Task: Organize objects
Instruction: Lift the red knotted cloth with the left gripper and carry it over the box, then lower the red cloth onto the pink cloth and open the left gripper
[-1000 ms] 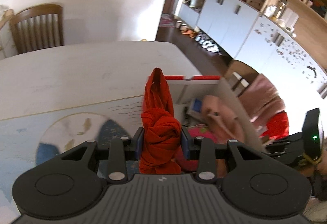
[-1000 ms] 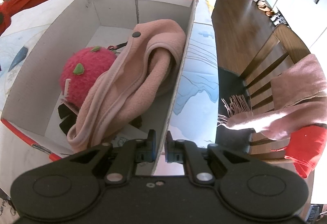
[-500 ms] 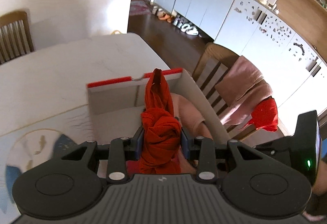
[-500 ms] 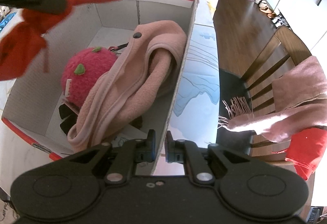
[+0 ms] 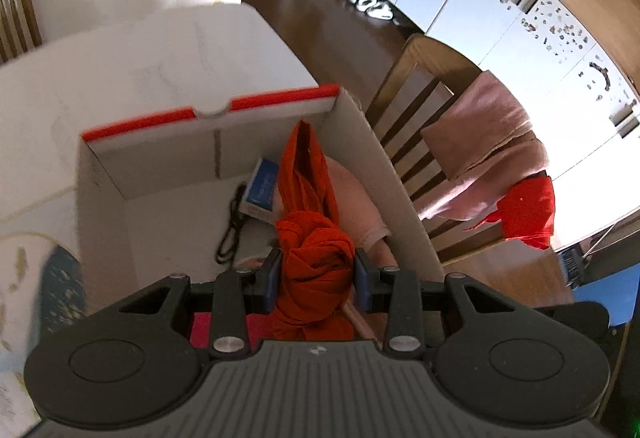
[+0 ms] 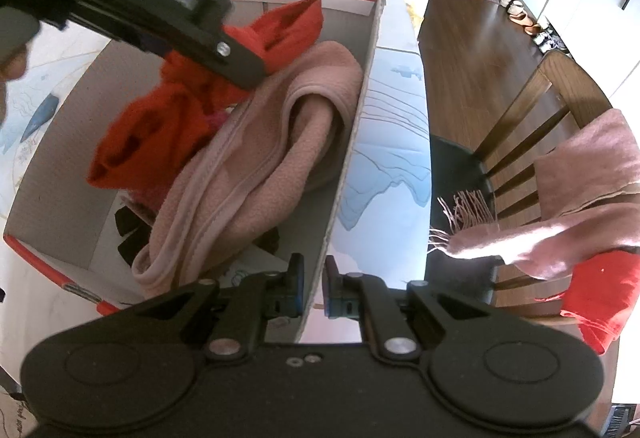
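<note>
Cloth over the box, box wall pinched.
The left gripper (image 5: 315,278) clamps a knotted red cloth (image 5: 314,262) at lower centre of the left wrist view, above the open cardboard box (image 5: 104,174) holding a pink fleece (image 6: 260,142). In the right wrist view, the right gripper (image 6: 314,290) sits narrow, pinching the box's right wall at bottom centre.

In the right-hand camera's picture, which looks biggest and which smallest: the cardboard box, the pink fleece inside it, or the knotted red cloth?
Largest to smallest, as they look:
1. cardboard box
2. pink fleece
3. knotted red cloth

The cloth hangs above the box, nearer the camera, and the left gripper hides part of it, so its rank is less sure.
</note>
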Motion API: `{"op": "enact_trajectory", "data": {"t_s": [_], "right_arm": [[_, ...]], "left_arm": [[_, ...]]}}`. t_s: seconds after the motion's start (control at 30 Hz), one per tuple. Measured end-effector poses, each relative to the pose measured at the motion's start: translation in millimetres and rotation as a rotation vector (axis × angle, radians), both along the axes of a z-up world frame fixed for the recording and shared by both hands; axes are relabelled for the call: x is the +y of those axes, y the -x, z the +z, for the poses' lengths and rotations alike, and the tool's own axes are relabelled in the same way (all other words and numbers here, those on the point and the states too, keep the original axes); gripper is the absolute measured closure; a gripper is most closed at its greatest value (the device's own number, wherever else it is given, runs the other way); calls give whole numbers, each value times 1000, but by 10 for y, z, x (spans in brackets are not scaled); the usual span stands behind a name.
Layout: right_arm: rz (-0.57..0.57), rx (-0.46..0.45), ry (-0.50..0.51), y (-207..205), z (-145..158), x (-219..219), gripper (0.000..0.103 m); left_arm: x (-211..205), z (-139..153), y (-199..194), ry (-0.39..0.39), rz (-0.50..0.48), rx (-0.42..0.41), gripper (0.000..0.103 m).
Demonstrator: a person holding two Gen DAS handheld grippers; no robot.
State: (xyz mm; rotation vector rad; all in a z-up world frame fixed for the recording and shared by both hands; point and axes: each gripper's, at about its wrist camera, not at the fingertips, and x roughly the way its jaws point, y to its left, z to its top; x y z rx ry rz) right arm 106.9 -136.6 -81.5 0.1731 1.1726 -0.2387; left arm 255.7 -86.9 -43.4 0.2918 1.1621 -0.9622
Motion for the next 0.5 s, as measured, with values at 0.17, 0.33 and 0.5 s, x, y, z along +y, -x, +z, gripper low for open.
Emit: {"op": "enact_trajectory", "data": {"t_s": [0.17,0.33,0.5], "right_arm": [[-3,-2,-6,-6,-8,-10,95],[-3,-2,-6,-9,-5,-8,95],[1,-2,-7,1,-5,-18,95]], "left_arm": [[-72,-142,63,-42,-39,-8,67],[-71,-242,45,-58,-50,-11,63],[-68,-321,66,-76,-70,-29,62]]}}
